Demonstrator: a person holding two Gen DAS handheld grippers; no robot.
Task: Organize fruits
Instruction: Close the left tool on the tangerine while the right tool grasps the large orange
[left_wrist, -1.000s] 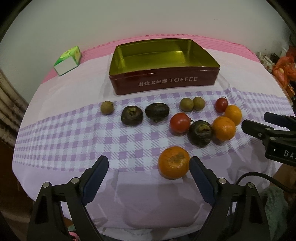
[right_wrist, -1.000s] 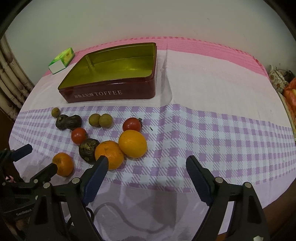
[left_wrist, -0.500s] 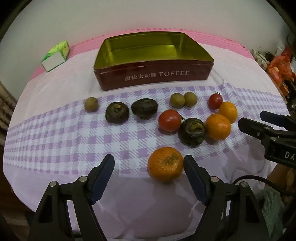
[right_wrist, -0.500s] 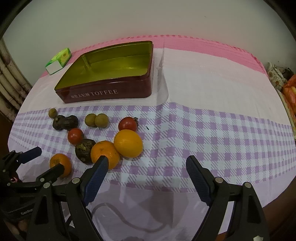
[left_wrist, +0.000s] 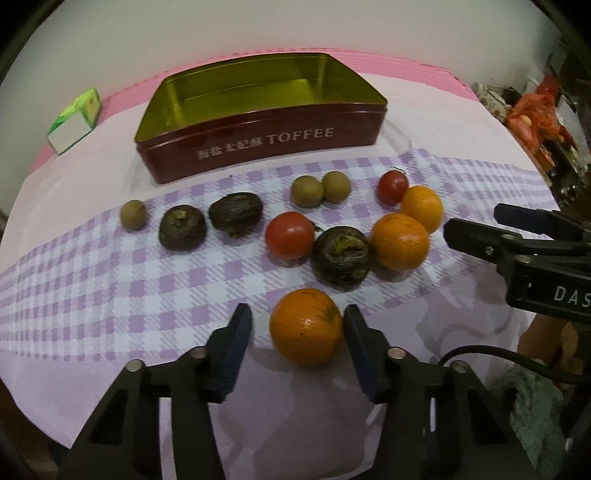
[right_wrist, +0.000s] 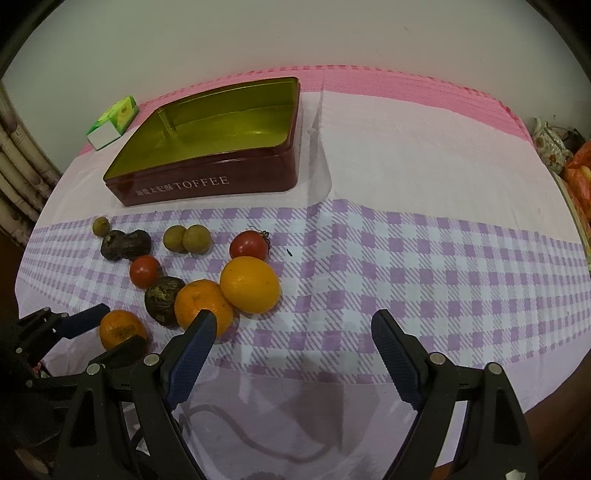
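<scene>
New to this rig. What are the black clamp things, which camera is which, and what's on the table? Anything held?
There is no robot arm: a person holds one two-finger gripper in each hand, and each carries a fisheye camera looking forward along its fingers.

In the left wrist view, the left gripper is open, with its fingers on either side of the nearest orange, which sits on the checked tablecloth. I see no firm grip on it. The black tool at that picture's right edge is the right gripper.

In the right wrist view, the right gripper is open over bare cloth and holds nothing.

Lying loose are two more oranges, two tomatoes, three dark wrinkled fruits and three small tan round fruits. Behind them stands an open toffee tin with nothing in it, and beside it a small green and white carton.
</scene>
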